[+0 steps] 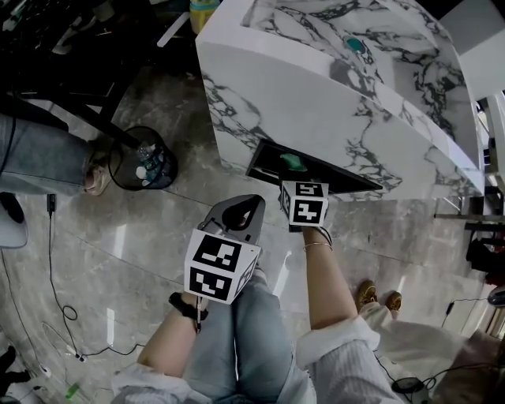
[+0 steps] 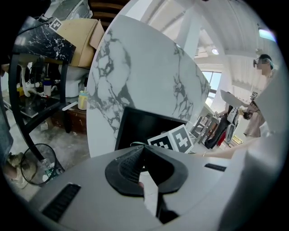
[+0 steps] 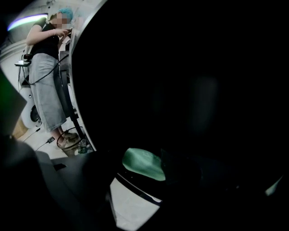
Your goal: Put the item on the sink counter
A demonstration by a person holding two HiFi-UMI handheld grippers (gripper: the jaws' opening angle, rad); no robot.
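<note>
A marble sink cabinet (image 1: 316,110) stands on a glossy tiled floor (image 1: 118,252), with a dark opening (image 1: 264,162) low in its front. The green item (image 1: 293,162) lies inside that opening, below the counter top (image 1: 300,24). The right gripper (image 1: 298,183) reaches into the opening, its jaws apart with the item between them, not clamped. The left gripper (image 1: 243,215) hangs back over the floor, jaws together and empty

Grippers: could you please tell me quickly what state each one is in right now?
Left gripper: closed, holding nothing.
Right gripper: open, with the green item between its jaws, not gripped.
</note>
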